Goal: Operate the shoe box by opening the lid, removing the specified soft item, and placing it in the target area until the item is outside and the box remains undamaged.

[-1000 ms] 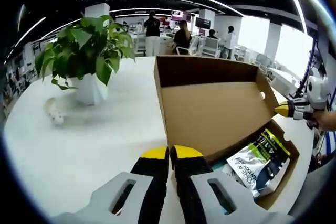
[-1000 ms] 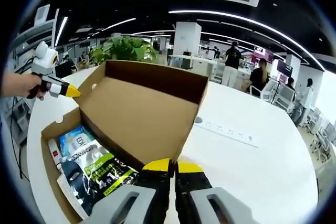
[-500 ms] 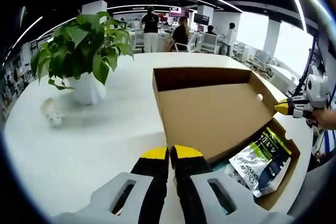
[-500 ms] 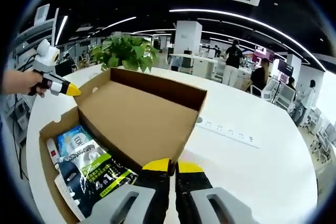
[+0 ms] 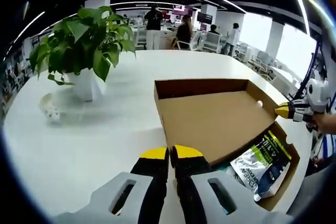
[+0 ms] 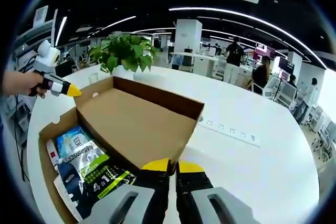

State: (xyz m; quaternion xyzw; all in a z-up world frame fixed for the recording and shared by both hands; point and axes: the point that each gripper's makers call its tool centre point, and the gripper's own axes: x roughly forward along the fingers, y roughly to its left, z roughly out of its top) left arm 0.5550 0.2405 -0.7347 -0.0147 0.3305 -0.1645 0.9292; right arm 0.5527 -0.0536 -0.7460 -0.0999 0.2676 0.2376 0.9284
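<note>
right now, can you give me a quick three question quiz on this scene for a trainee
1. True or false: the lid of the shoe box is shut.
2. What lies inside the box? A) a pair of shoes B) soft printed packets C) nothing
3. Fill in: on the white table, beyond the box, stands a potted ____.

Key
1. False. The lid is swung back and open.
2. B. Printed packets lie in the box, seen in both gripper views.
3. plant. It sits in a white pot.
</note>
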